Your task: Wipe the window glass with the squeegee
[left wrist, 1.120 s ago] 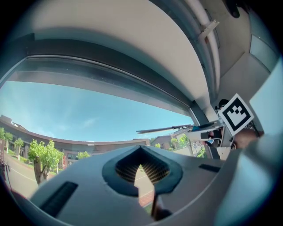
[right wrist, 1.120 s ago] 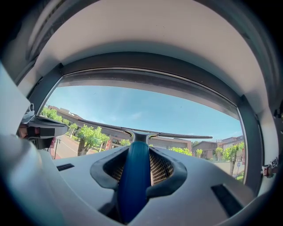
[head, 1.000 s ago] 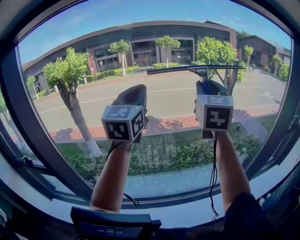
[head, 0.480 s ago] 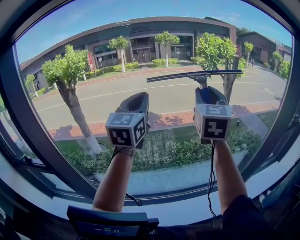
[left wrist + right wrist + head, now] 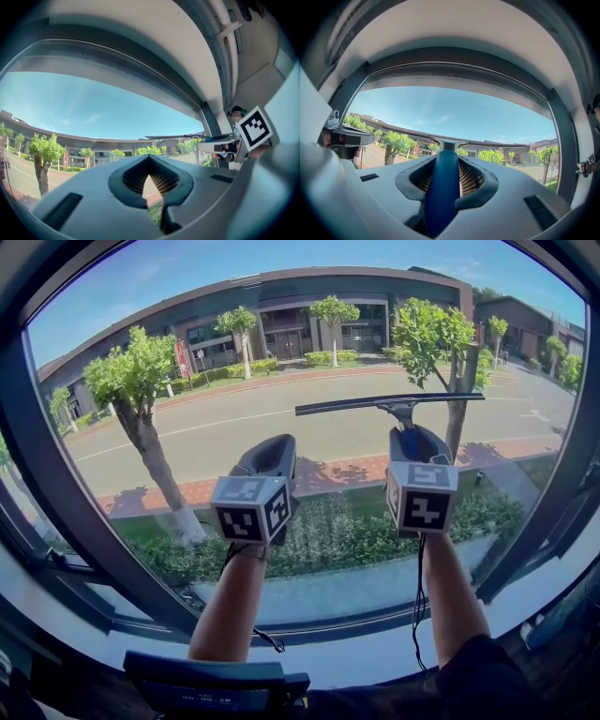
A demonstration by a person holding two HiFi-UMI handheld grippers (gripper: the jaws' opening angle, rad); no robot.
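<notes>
Our right gripper point(image 5: 443, 177) is clamped tight on the squeegee point(image 5: 389, 403) by its blue handle. The handle points up and away from us, and the long black blade runs side to side, nearly level, across the right half of the window glass point(image 5: 234, 442). Our left gripper point(image 5: 149, 182) is closed on nothing, below the blade's left end and clear of it.

One squeegee point(image 5: 389, 404), two tools point(image 5: 269, 451) point(image 5: 413, 437), one window point(image 5: 58, 507)
</notes>
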